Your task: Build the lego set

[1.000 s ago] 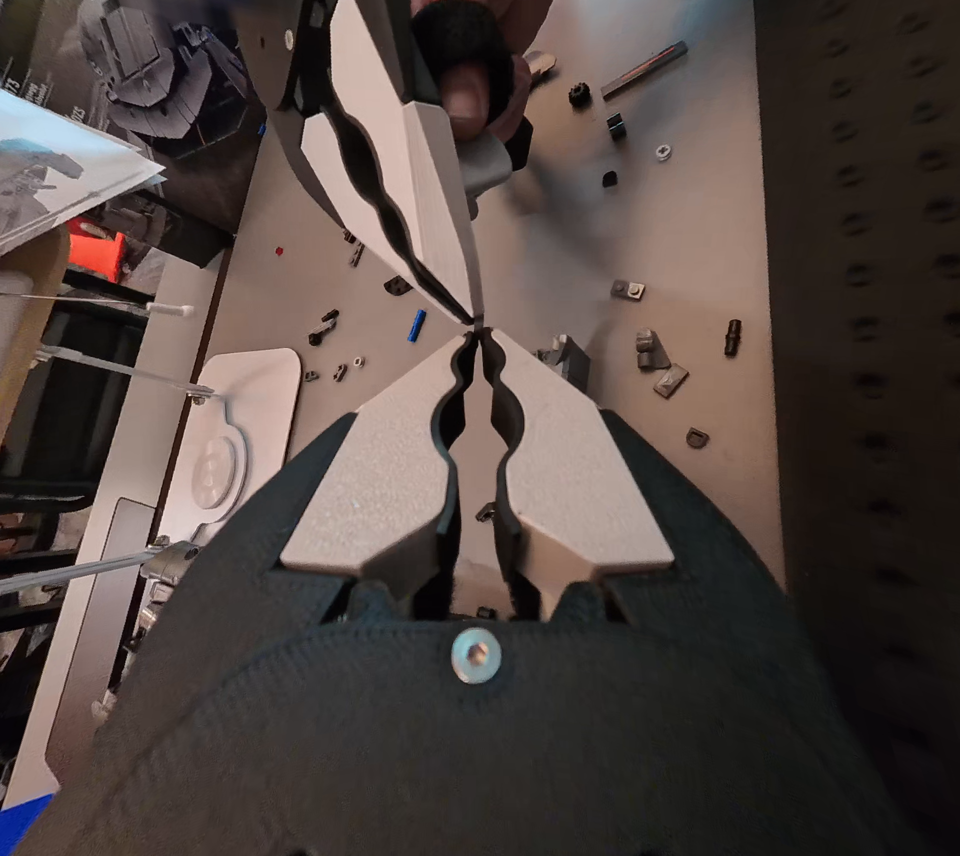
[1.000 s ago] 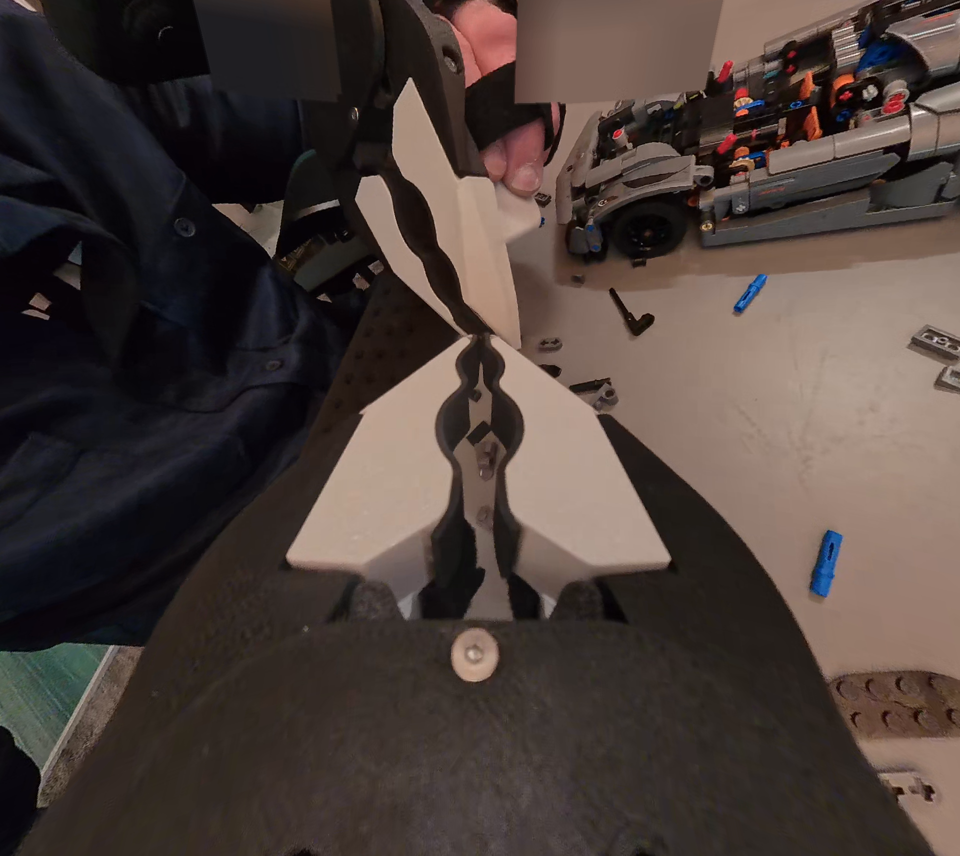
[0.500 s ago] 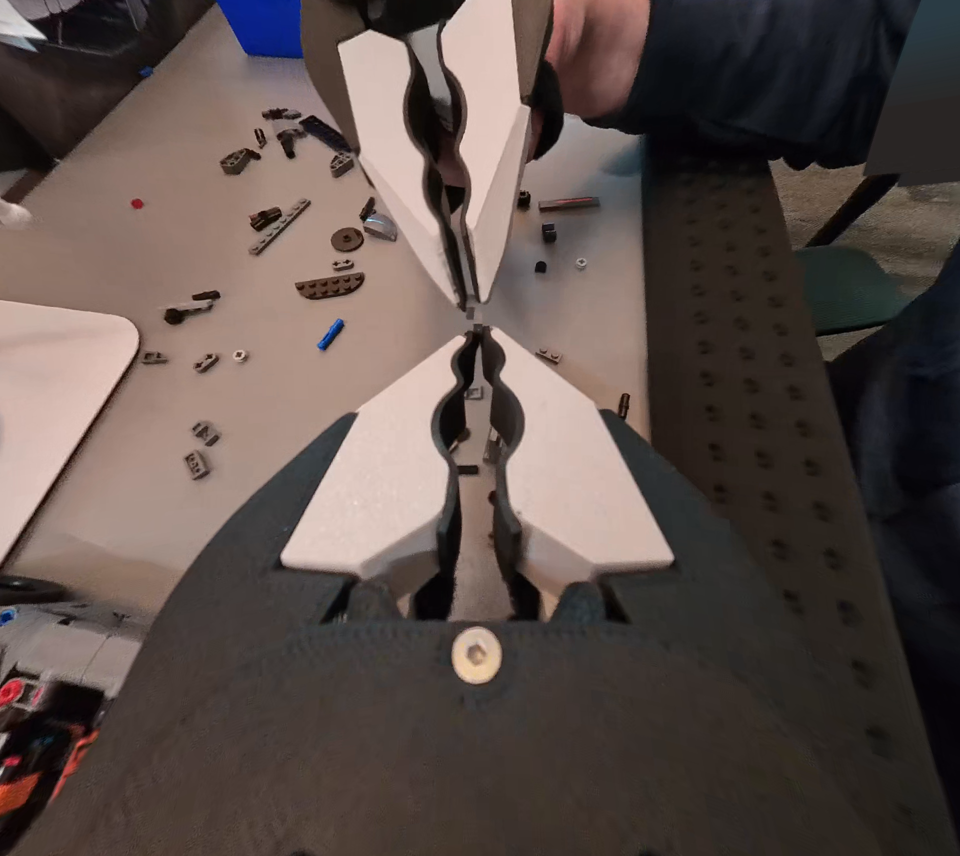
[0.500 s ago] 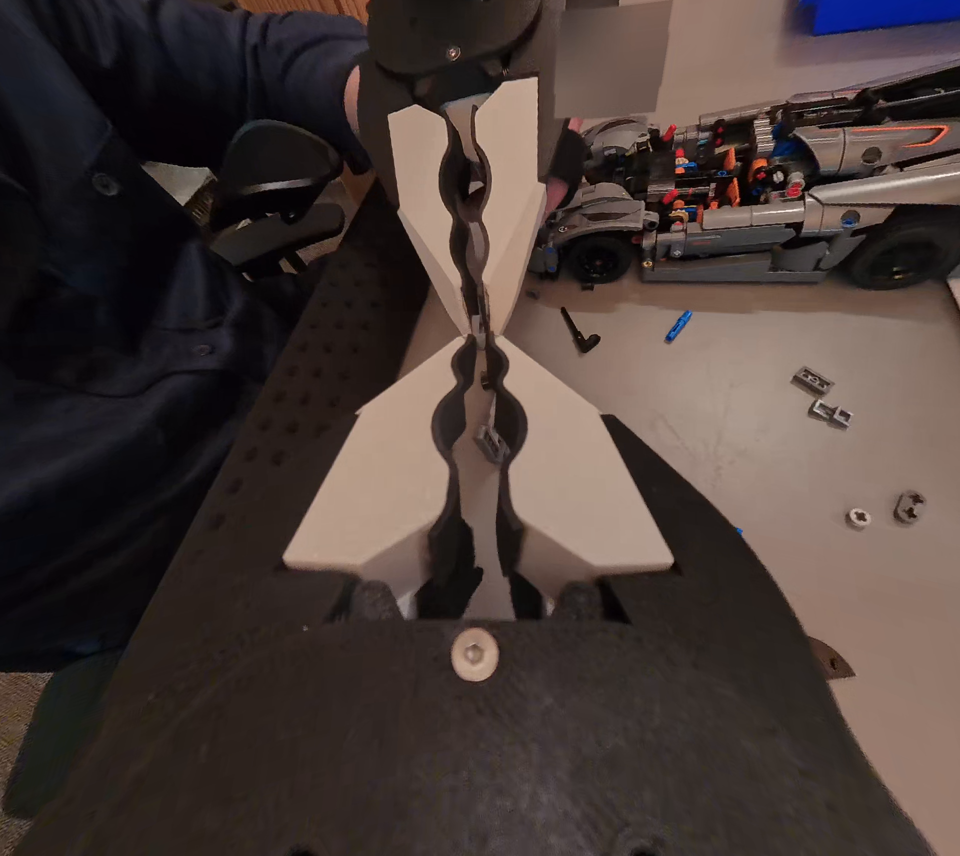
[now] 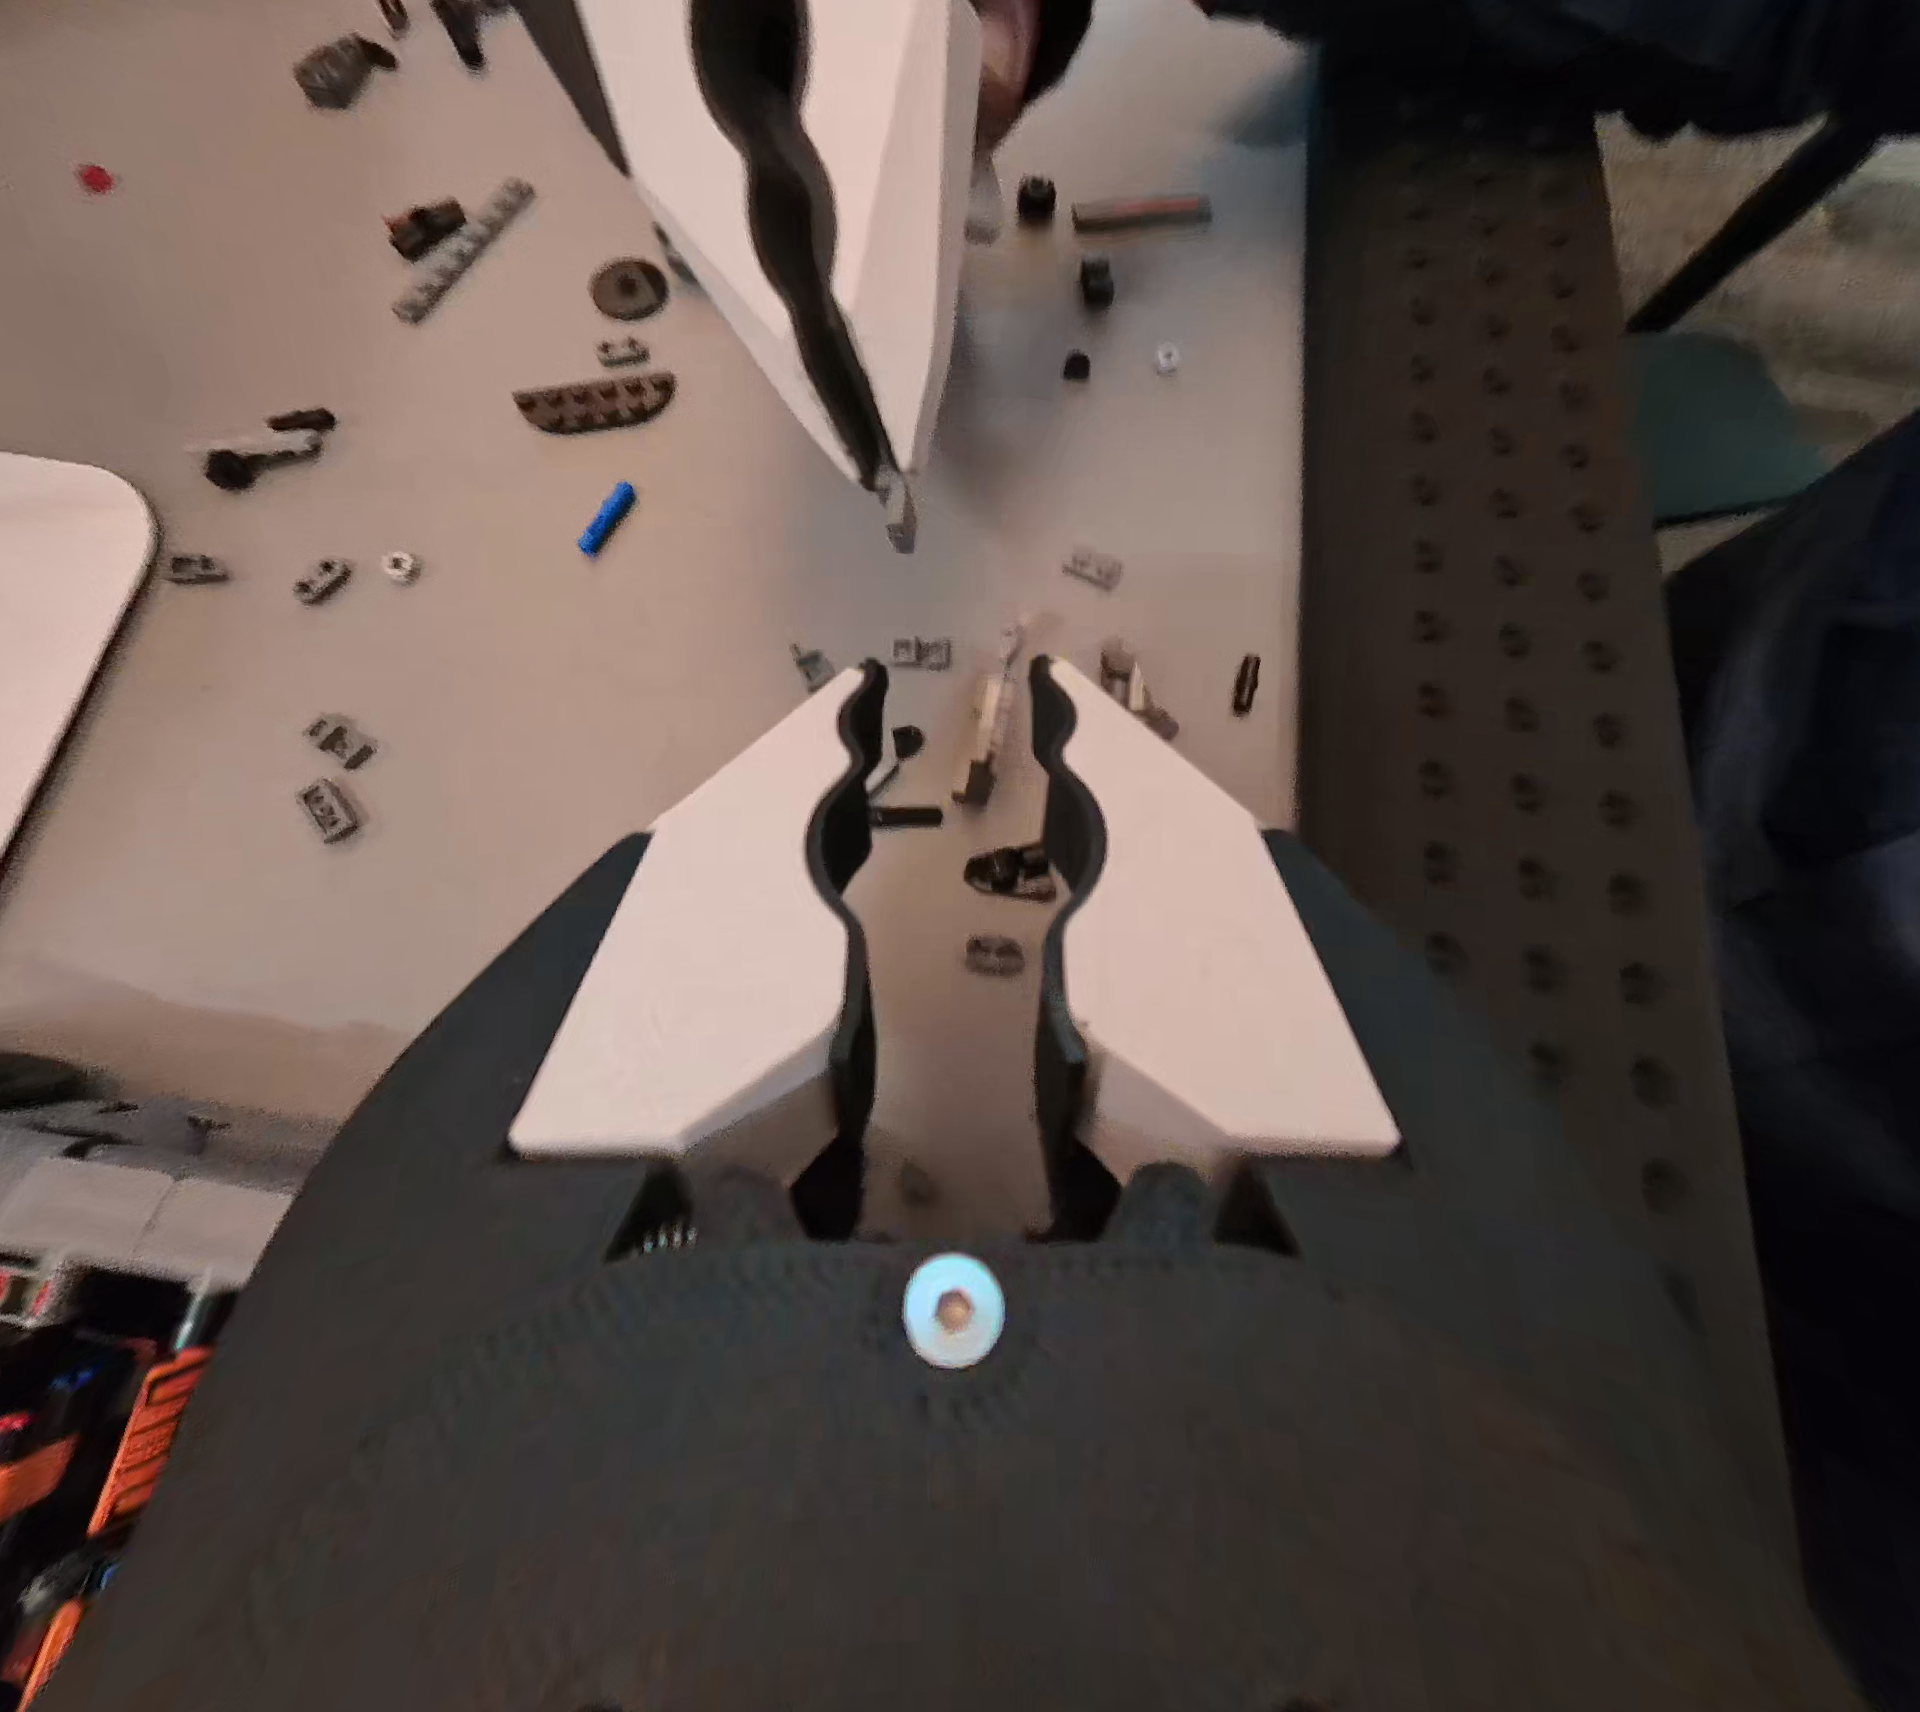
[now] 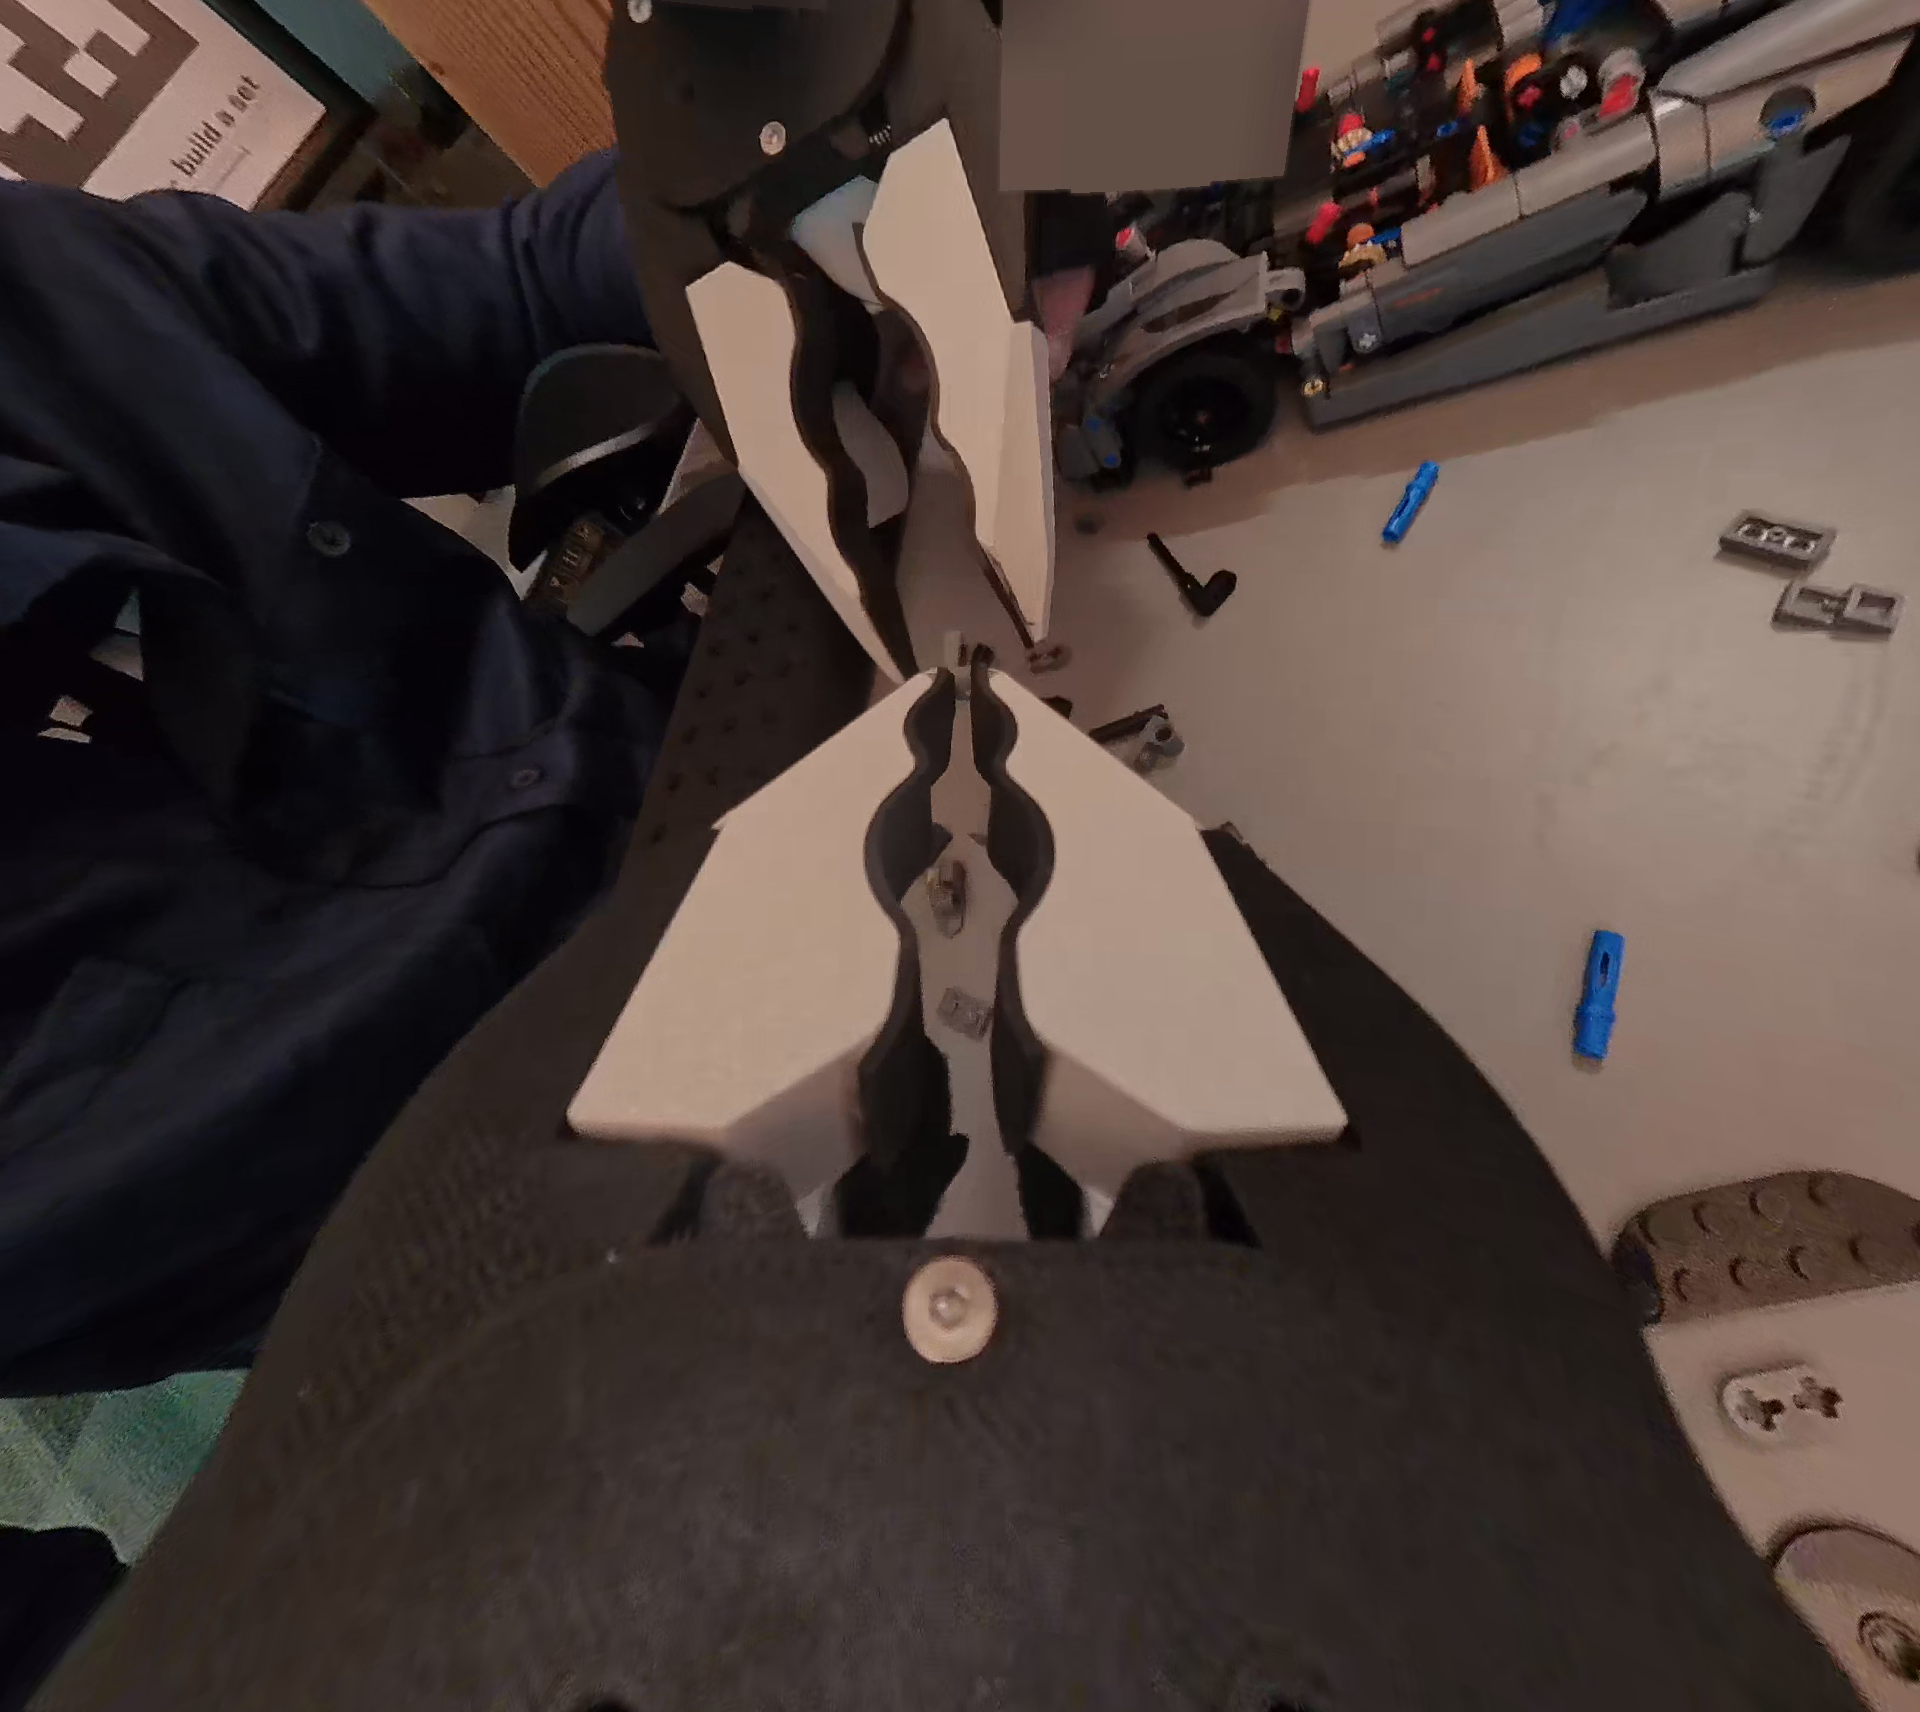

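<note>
Grey tabletop [image 5: 312, 883] stretched under both tools, scattered with small dark bricks. Seen from the left wrist view, the left gripper [image 5: 954, 670] had its fingers spread apart with nothing between them. At twelve o'clock from it hung the right gripper [image 5: 891, 483], fingers pressed together on a small grey brick [image 5: 900, 516] poking out at the tips. From the right wrist view, that right gripper [image 6: 962, 683] pinched the same small grey brick [image 6: 954, 652], tip to tip with the left gripper [image 6: 971, 639]. A half-built grey toy car [image 6: 1558, 208] sat at two o'clock, and a blue peg [image 6: 1598, 992] lay at three o'clock.
</note>
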A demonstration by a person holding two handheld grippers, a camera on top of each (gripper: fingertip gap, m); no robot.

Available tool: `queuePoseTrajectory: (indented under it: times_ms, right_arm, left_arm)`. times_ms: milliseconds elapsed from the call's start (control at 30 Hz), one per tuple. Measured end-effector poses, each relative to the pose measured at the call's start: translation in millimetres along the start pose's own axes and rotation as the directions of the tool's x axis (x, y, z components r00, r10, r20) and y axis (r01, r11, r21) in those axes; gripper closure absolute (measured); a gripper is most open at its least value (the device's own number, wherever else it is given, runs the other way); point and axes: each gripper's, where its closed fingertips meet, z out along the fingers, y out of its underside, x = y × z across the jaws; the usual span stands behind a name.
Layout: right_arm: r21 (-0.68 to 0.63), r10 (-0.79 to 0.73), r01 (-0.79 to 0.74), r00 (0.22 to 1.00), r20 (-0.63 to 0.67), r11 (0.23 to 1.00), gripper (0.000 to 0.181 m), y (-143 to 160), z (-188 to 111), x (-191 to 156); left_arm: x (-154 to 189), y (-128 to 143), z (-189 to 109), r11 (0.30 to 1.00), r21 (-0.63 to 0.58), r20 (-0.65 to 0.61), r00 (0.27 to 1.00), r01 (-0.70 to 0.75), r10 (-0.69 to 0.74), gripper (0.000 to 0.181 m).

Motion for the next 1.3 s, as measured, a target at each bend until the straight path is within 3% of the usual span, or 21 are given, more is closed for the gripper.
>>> queuePoseTrajectory:
  times_ms: [133,333,533,733,1300]
  right_arm:
    - [-0.074,-0.007,0.005,1.0,-0.025,0.997,0.181,12.0,7.9,2.1]
    - [-0.178,-0.064,0.052,0.996,-0.059,0.983,0.181,26.7,20.0,0.4]
    - [-0.283,-0.13,0.095,0.986,-0.106,0.955,0.181,41.5,34.4,2.2]
    - [-0.319,-0.181,0.126,0.972,-0.15,0.939,0.181,43.7,40.0,5.4]
    - [-0.287,-0.121,0.078,0.983,-0.138,0.955,0.181,43.2,43.0,5.1]
  left_arm:
    - [6.8,25.1,12.7,0.988,-0.152,-0.017,1.0,-0.022,0.02,0.142]
    - [8.2,42.7,27.0,0.971,-0.236,-0.016,0.999,-0.044,0.042,0.154]
    - [11.7,48.9,35.2,0.963,-0.262,-0.025,0.998,-0.066,0.061,0.176]
    - [10.9,48.7,35.9,0.963,-0.261,-0.021,0.998,-0.063,0.059,0.177]
    - [11.0,49.7,36.4,0.961,-0.27,-0.018,0.998,-0.058,0.055,0.177]
